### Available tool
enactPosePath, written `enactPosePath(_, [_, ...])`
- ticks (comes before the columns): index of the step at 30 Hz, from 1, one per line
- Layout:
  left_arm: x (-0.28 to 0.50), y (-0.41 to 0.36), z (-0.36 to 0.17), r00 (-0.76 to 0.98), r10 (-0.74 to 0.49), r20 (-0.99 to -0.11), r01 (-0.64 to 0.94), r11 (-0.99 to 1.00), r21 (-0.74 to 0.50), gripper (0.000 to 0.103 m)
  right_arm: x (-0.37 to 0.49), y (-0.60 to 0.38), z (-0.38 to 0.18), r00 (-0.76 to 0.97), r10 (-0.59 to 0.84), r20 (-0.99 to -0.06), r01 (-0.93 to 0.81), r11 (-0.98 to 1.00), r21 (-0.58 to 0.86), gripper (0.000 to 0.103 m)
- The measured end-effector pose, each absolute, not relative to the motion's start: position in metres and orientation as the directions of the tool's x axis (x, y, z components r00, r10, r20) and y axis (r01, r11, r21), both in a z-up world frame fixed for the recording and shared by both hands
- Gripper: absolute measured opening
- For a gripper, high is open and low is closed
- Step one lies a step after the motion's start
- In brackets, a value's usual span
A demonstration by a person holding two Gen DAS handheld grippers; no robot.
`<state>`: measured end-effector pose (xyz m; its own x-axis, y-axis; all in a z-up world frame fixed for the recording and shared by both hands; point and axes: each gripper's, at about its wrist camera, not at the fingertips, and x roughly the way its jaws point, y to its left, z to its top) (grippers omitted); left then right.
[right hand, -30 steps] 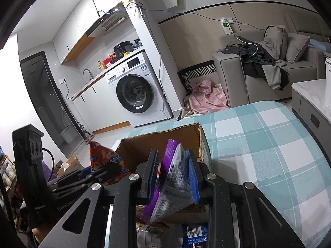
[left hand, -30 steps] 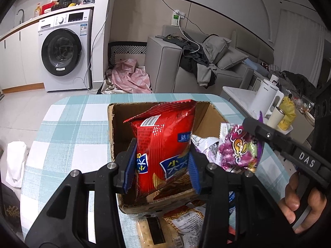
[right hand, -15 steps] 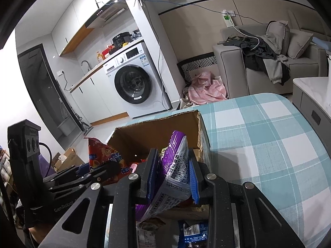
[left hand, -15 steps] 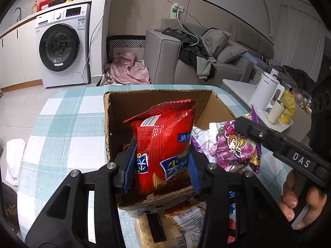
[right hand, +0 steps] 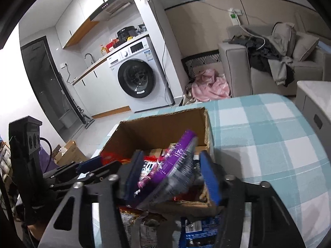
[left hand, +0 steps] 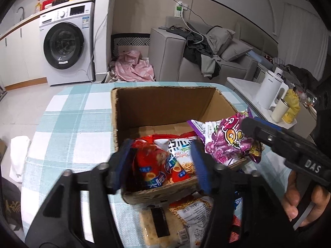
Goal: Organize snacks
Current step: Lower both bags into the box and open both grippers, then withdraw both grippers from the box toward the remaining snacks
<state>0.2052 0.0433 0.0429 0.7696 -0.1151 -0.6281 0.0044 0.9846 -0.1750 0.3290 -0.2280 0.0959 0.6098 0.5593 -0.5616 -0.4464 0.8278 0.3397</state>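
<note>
From your left wrist camera, your left gripper [left hand: 162, 165] hangs over the near edge of the cardboard box [left hand: 165, 107] on the checked desk [left hand: 72, 119], its jaws spread wide with the red snack bag [left hand: 153, 165] lying loose between them inside the box, beside a white snack packet [left hand: 182, 150]. Your right gripper [left hand: 254, 128] reaches in from the right against the purple snack bag [left hand: 229, 142] at the box's right rim. From your right wrist camera, the right gripper's [right hand: 170, 175] jaws stand spread around the purple snack bag [right hand: 175, 165], which tilts over the box [right hand: 165, 128]; whether the pads touch it, you cannot tell. More packets [right hand: 196, 229] lie on the desk [right hand: 269, 134] just before the box.
</note>
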Motion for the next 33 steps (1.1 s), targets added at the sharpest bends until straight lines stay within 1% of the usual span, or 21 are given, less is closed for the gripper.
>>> enactPosePath(1, [0.201, 0.044, 0.044, 0.772, -0.124, -0.623, 0.008, 0.983, -0.185, 0.065, 0.327, -0.230, 0.097, 0.615, 0.556, -0.559, -0.444, 0.830, 0.337, 0.070])
enactPosePath(2, [0.197, 0.046, 0.046, 0.775, -0.132, -0.618, 0.012, 0.981, -0.194, 0.067, 0.326, -0.234, 0.099, 0.623, 0.552, -0.555, -0.441, 0.833, 0.334, 0.074])
enactPosePath(3, [0.194, 0.046, 0.048, 0.778, -0.138, -0.613, 0.015, 0.979, -0.201, 0.073, 0.325, -0.237, 0.099, 0.628, 0.548, -0.553, -0.438, 0.836, 0.331, 0.075])
enactPosePath(4, [0.192, 0.044, 0.050, 0.779, -0.139, -0.611, 0.016, 0.979, -0.202, 0.080, 0.323, -0.240, 0.101, 0.632, 0.545, -0.551, -0.436, 0.838, 0.329, 0.079])
enactPosePath(5, [0.187, 0.044, 0.052, 0.781, -0.132, -0.610, 0.011, 0.980, -0.198, 0.084, 0.321, -0.244, 0.103, 0.636, 0.543, -0.548, -0.433, 0.839, 0.329, 0.086])
enactPosePath(6, [0.183, 0.044, 0.055, 0.786, -0.129, -0.605, 0.009, 0.980, -0.197, 0.085, 0.319, -0.247, 0.104, 0.639, 0.540, -0.548, -0.428, 0.841, 0.330, 0.090])
enactPosePath(7, [0.179, 0.044, 0.058, 0.788, -0.131, -0.602, 0.011, 0.980, -0.199, 0.085, 0.317, -0.250, 0.105, 0.640, 0.537, -0.549, -0.423, 0.843, 0.332, 0.097])
enactPosePath(8, [0.176, 0.044, 0.060, 0.789, -0.134, -0.599, 0.013, 0.979, -0.201, 0.086, 0.315, -0.254, 0.106, 0.640, 0.534, -0.553, -0.418, 0.845, 0.333, 0.100])
enactPosePath(9, [0.172, 0.045, 0.062, 0.790, -0.132, -0.598, 0.011, 0.979, -0.202, 0.089, 0.313, -0.257, 0.107, 0.639, 0.532, -0.555, -0.416, 0.846, 0.333, 0.101])
enactPosePath(11, [0.162, 0.045, 0.067, 0.794, -0.124, -0.595, 0.005, 0.980, -0.198, 0.100, 0.308, -0.261, 0.109, 0.641, 0.524, -0.561, -0.414, 0.851, 0.322, 0.102])
enactPosePath(12, [0.156, 0.045, 0.069, 0.800, -0.117, -0.589, 0.003, 0.982, -0.191, 0.102, 0.305, -0.263, 0.110, 0.640, 0.520, -0.565, -0.413, 0.854, 0.317, 0.103])
enactPosePath(24, [0.110, 0.039, 0.078, 0.799, -0.087, -0.595, -0.005, 0.988, -0.151, 0.102, 0.269, -0.274, 0.112, 0.612, 0.513, -0.602, -0.435, 0.854, 0.286, 0.103])
enactPosePath(33, [0.092, 0.040, 0.054, 0.769, -0.069, -0.636, -0.031, 0.989, -0.145, 0.102, 0.253, -0.278, 0.098, 0.588, 0.494, -0.640, -0.419, 0.863, 0.281, 0.103])
